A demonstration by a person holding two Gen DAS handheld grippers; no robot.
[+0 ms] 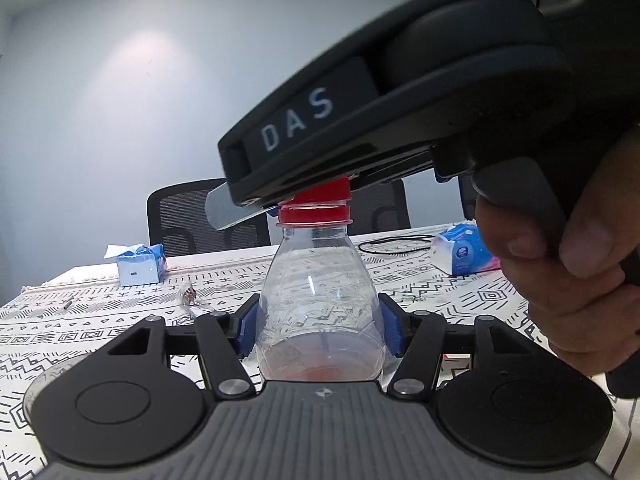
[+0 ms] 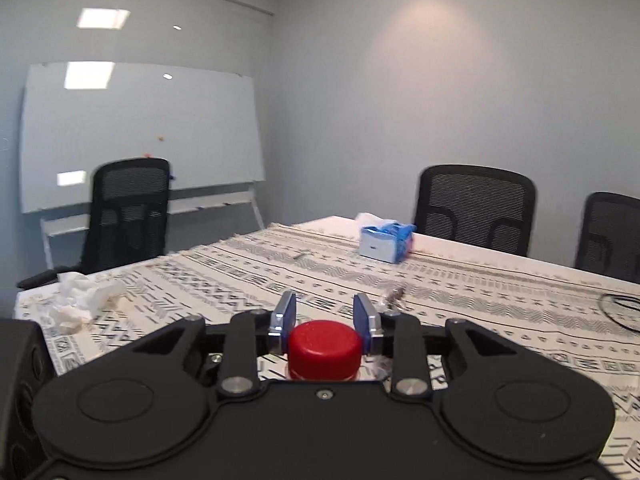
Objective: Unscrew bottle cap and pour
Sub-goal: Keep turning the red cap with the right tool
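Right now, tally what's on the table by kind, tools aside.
Bottle with red cap: 1
Tissue packs: 2, blue box, soft pack
Black cable: 1
Crumpled tissue pile: 1
Total: 5

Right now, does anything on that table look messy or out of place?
Yes. Crumpled white tissues lie loose near the table's left corner, and a small crinkled wrapper sits on the patterned cloth beyond the bottle. The bottle itself stands upright, with no spill visible around it.

Bottle (image 1: 320, 292) clear glossy plastic; cap (image 2: 324, 346) smooth red plastic; tablecloth (image 2: 460, 308) matt patterned cloth.
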